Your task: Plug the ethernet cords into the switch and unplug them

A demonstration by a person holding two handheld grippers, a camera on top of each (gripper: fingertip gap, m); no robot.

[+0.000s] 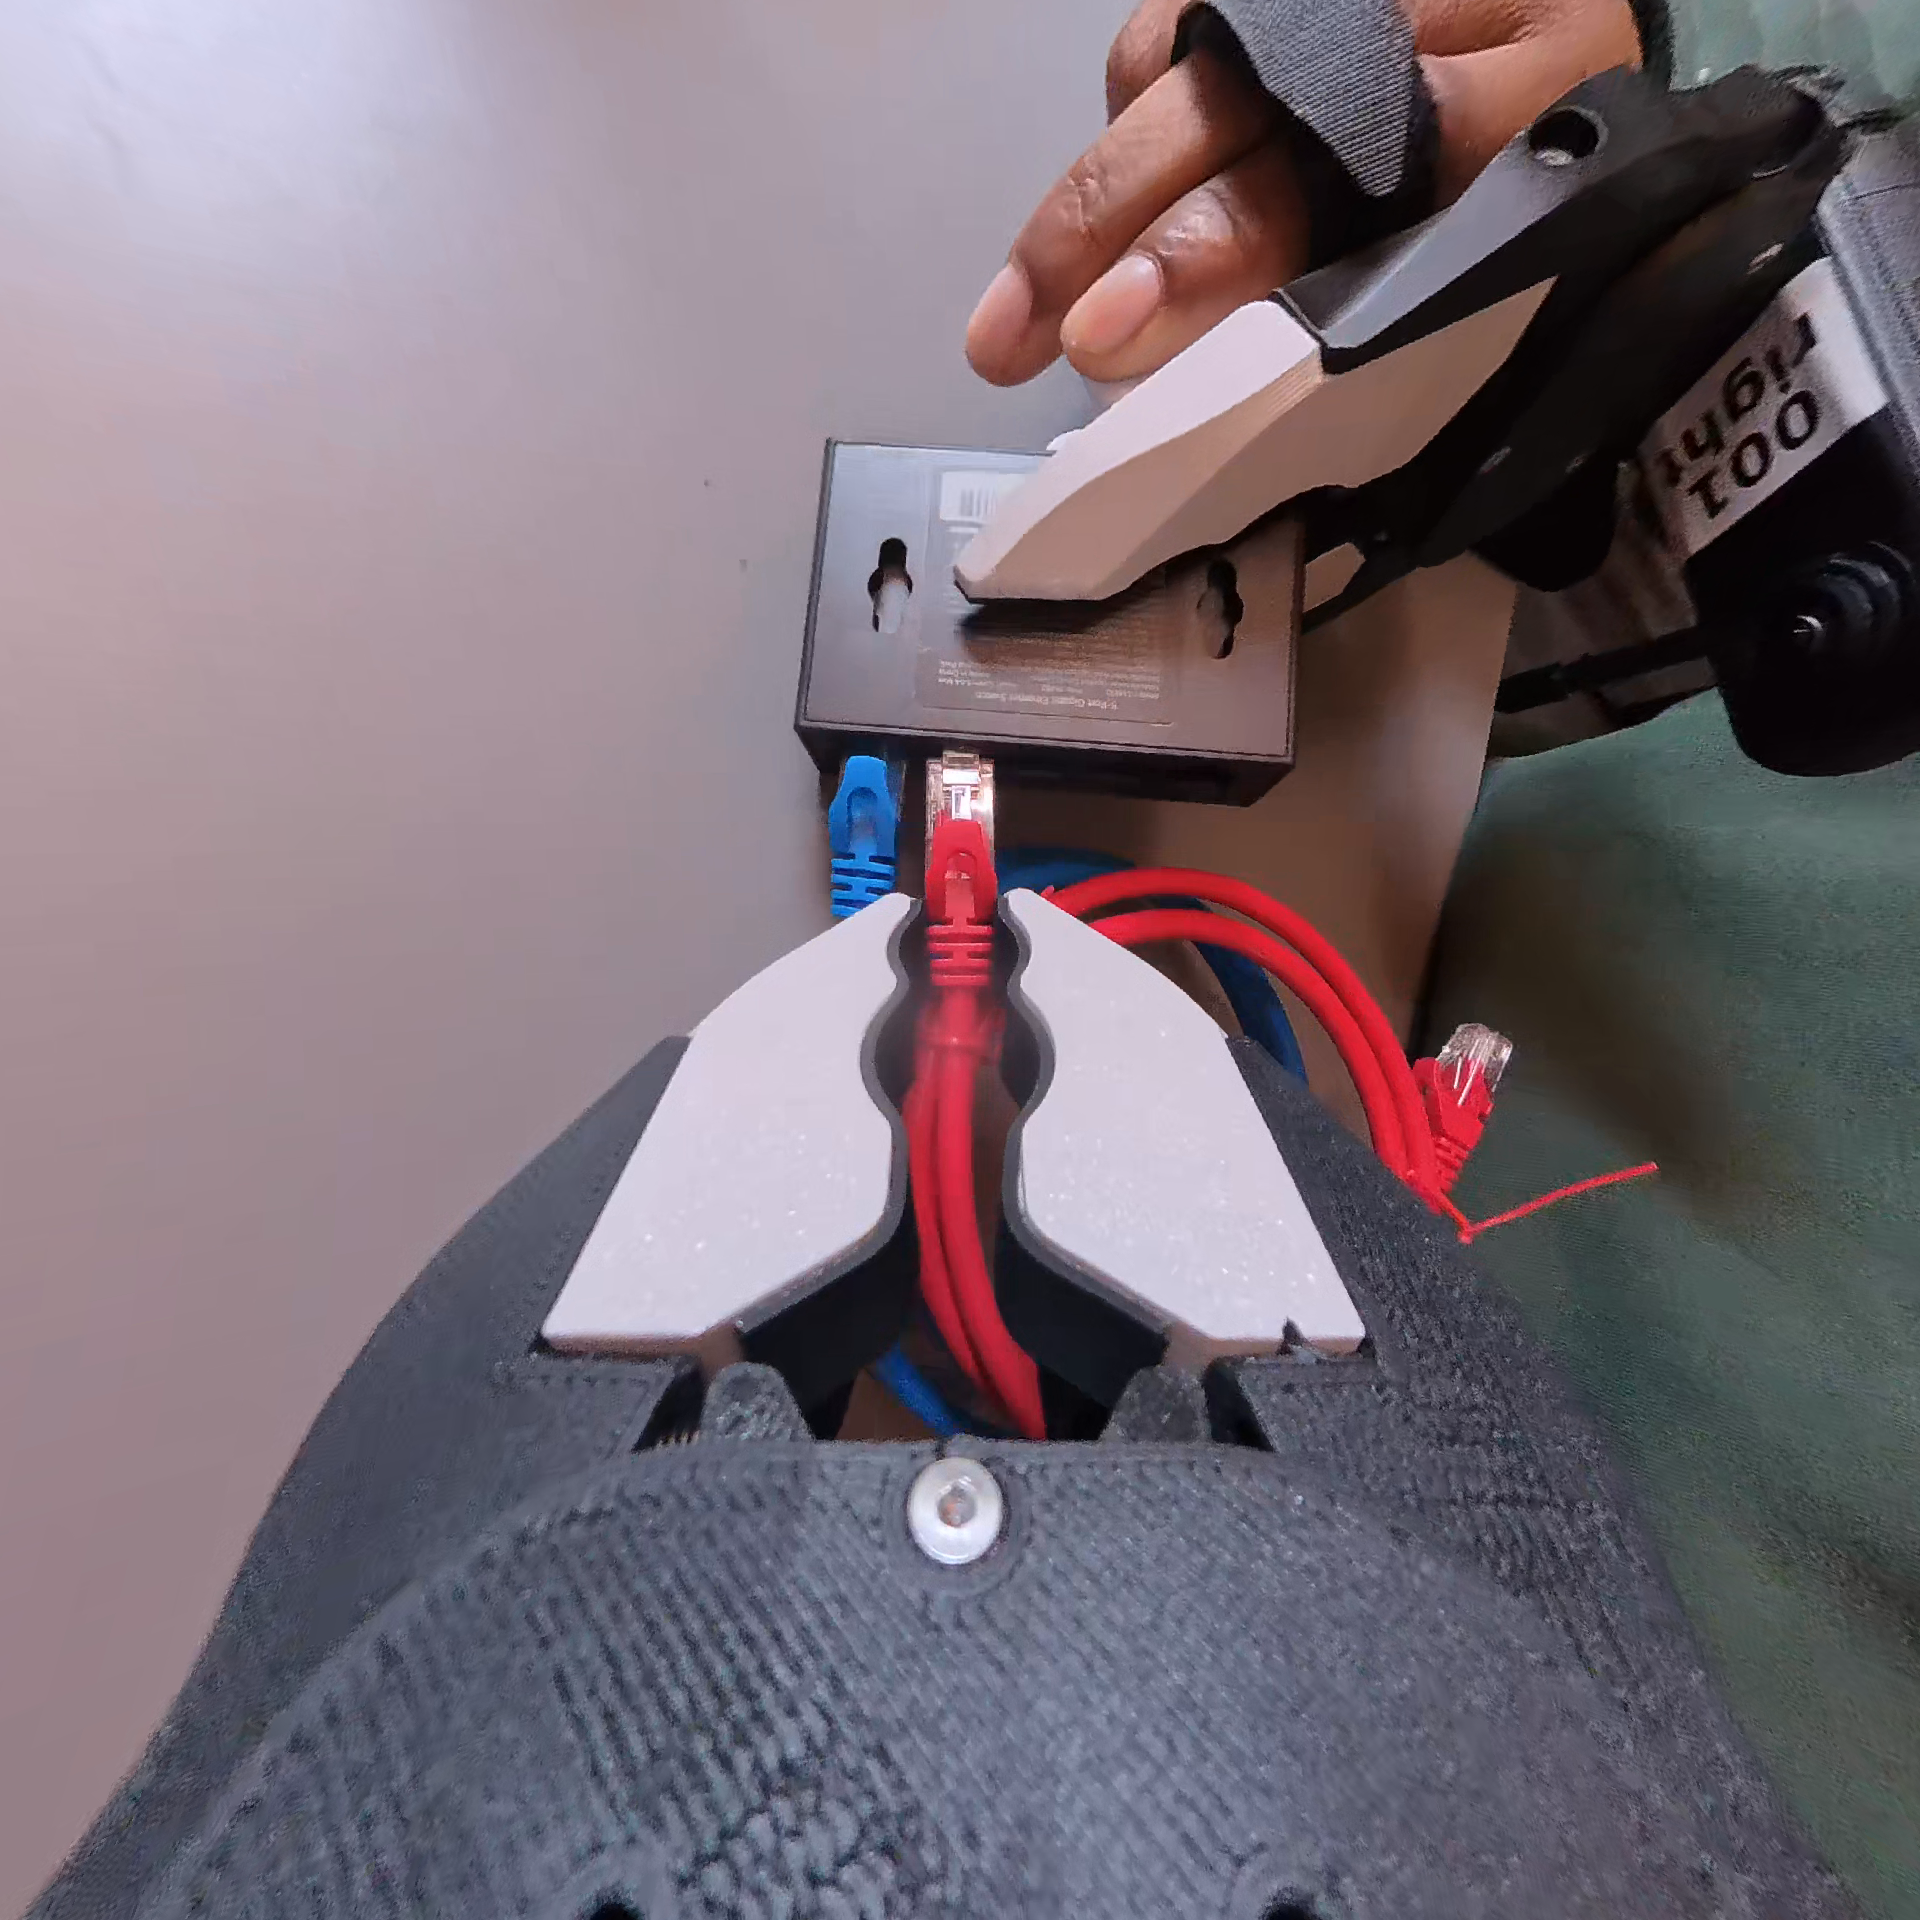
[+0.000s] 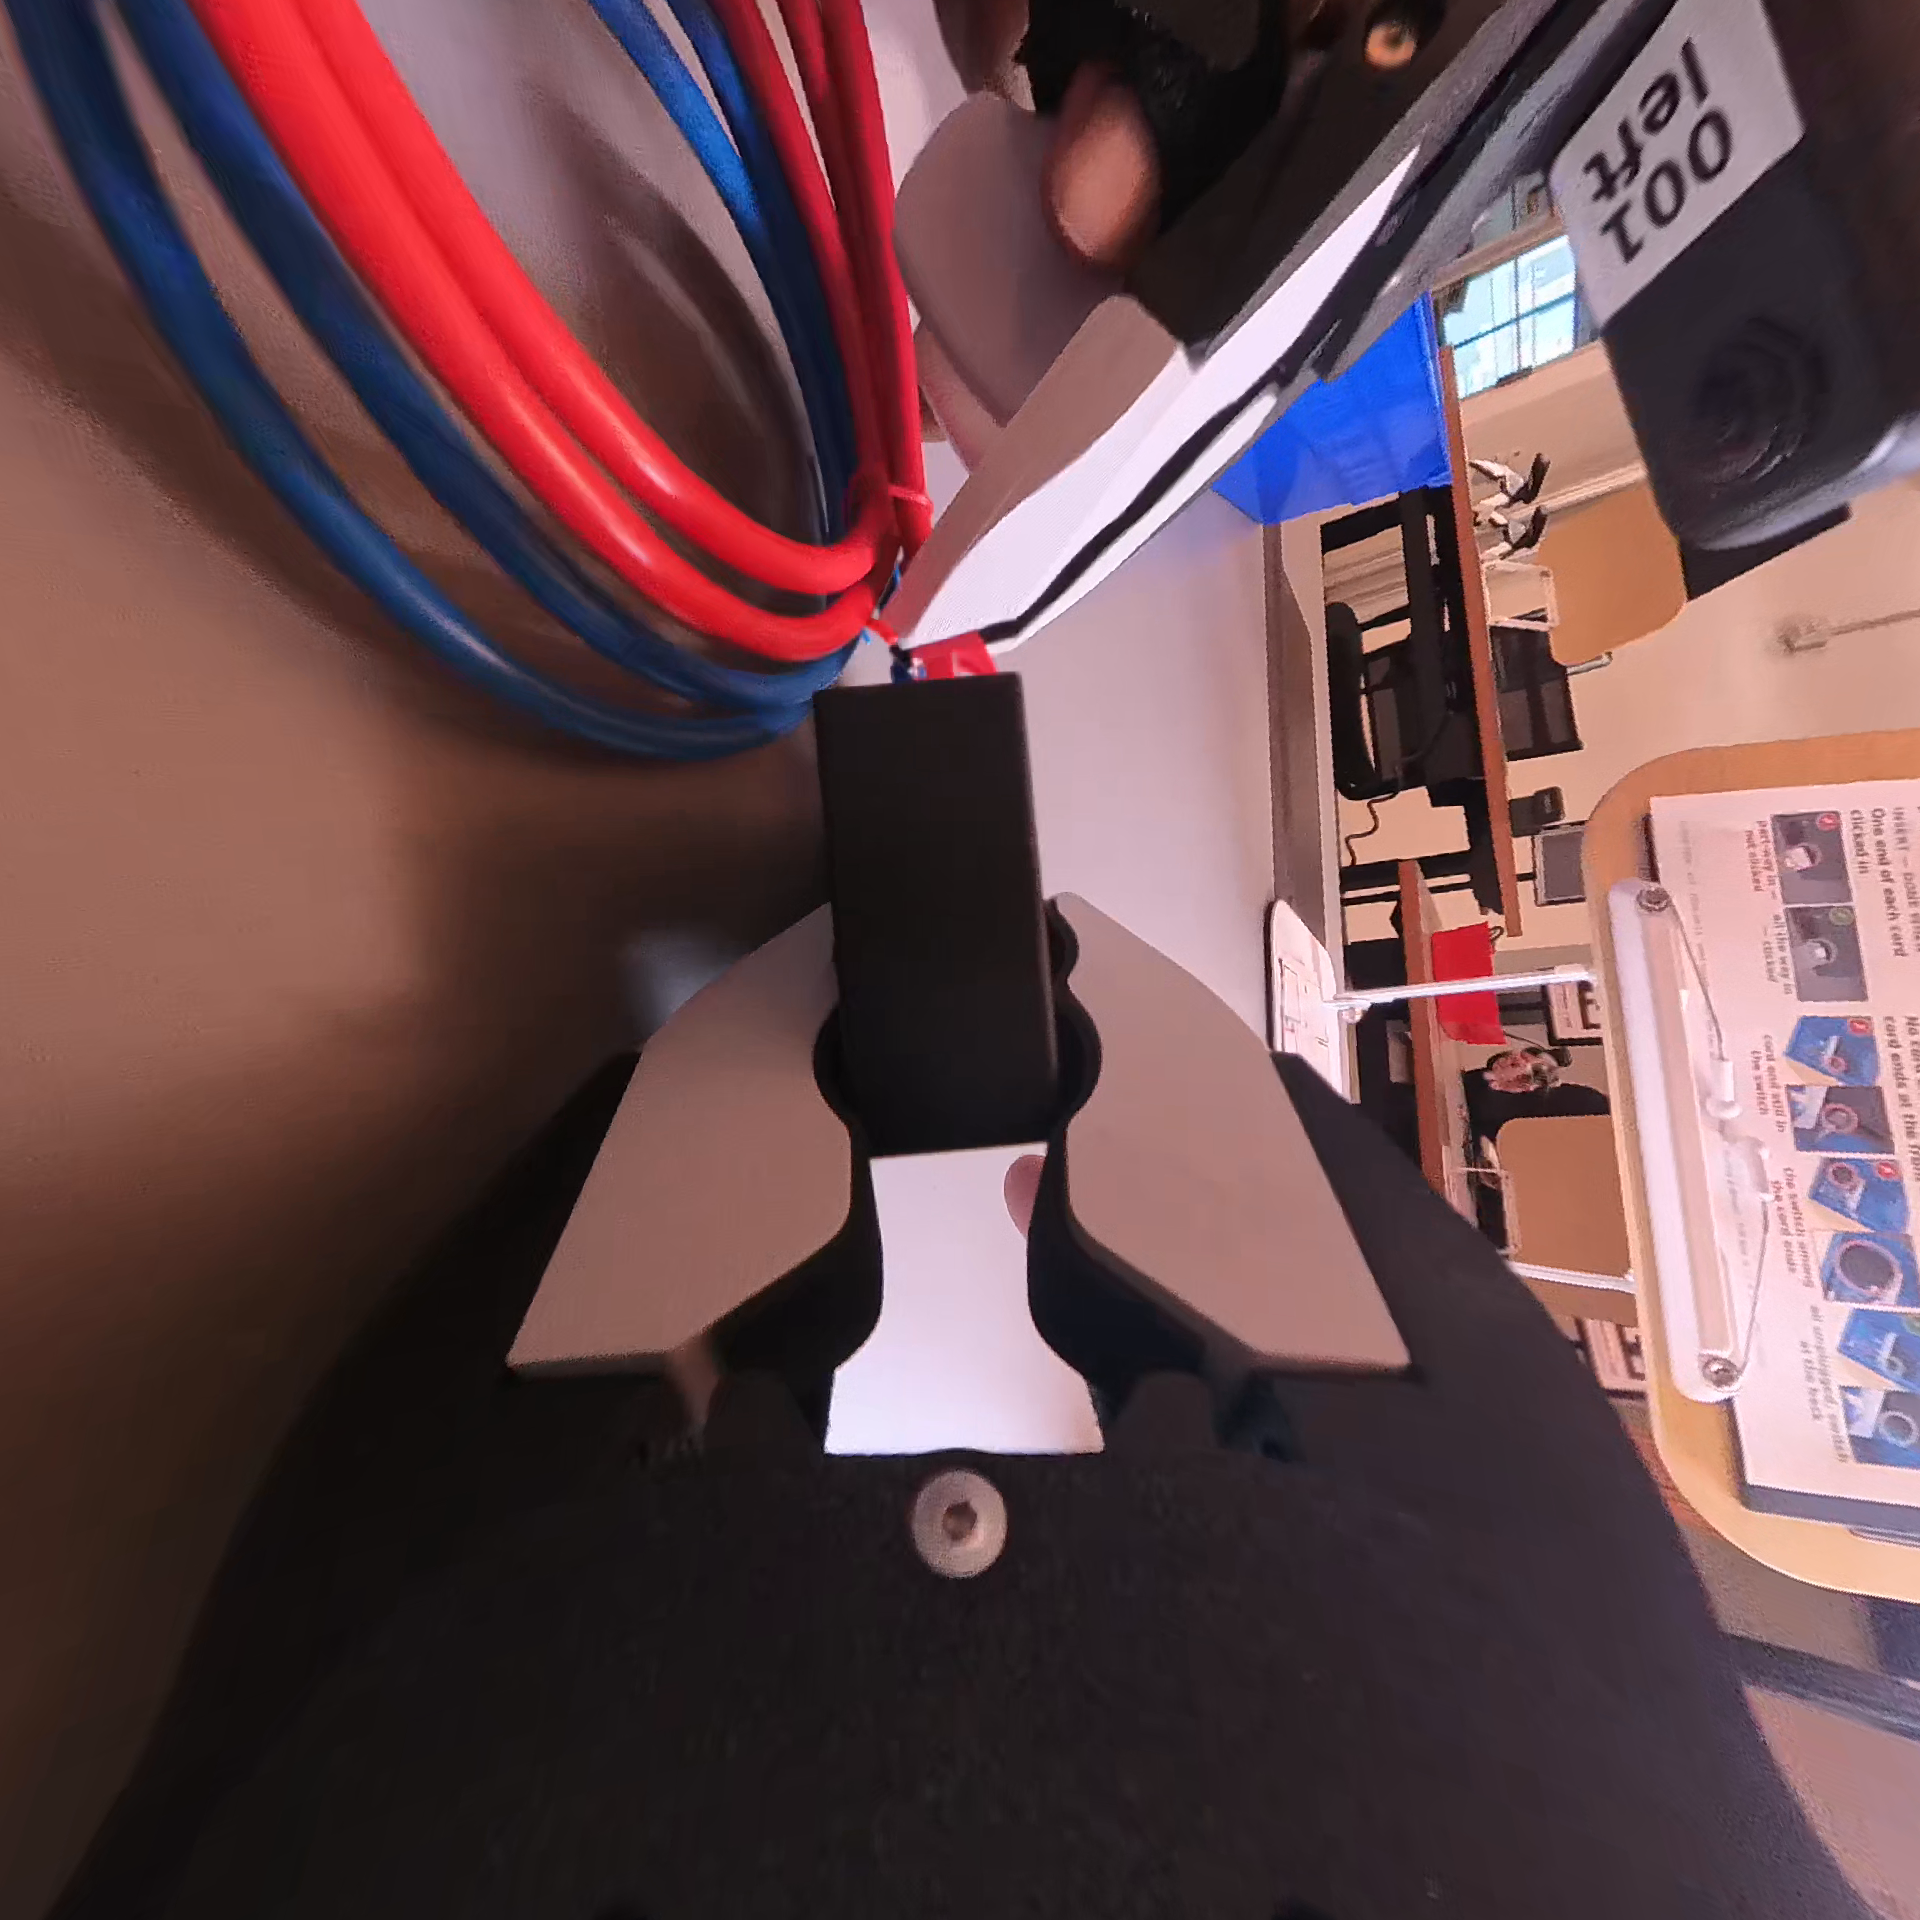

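Observation:
My left gripper [image 1: 958,914] is shut on the boot of a red ethernet cord [image 1: 956,935]. Its clear plug [image 1: 961,790] has its tip at the mouth of a port on the black switch [image 1: 1039,686], next to a plugged-in blue cord [image 1: 860,821]. I cannot tell how deep the clear plug sits. The red cord's other plug [image 1: 1465,1081] hangs loose at the right. My right gripper [image 2: 951,935] is shut on the switch [image 2: 930,831] from its far end; one of its fingers [image 1: 1101,509] lies across the switch's labelled face. Red loops [image 2: 540,343] and blue loops [image 2: 343,436] of cord hang at the upper left.
A person's hand [image 1: 1153,208] holds the right gripper, with green cloth [image 1: 1662,1247] below it. The left gripper [image 2: 1091,499] shows beyond the switch in the right wrist view. A wooden board with a picture sheet [image 2: 1787,1143] is at the right. Desks and chairs [image 2: 1434,675] stand far behind. The grippers' ends are close to 5 cm from one another.

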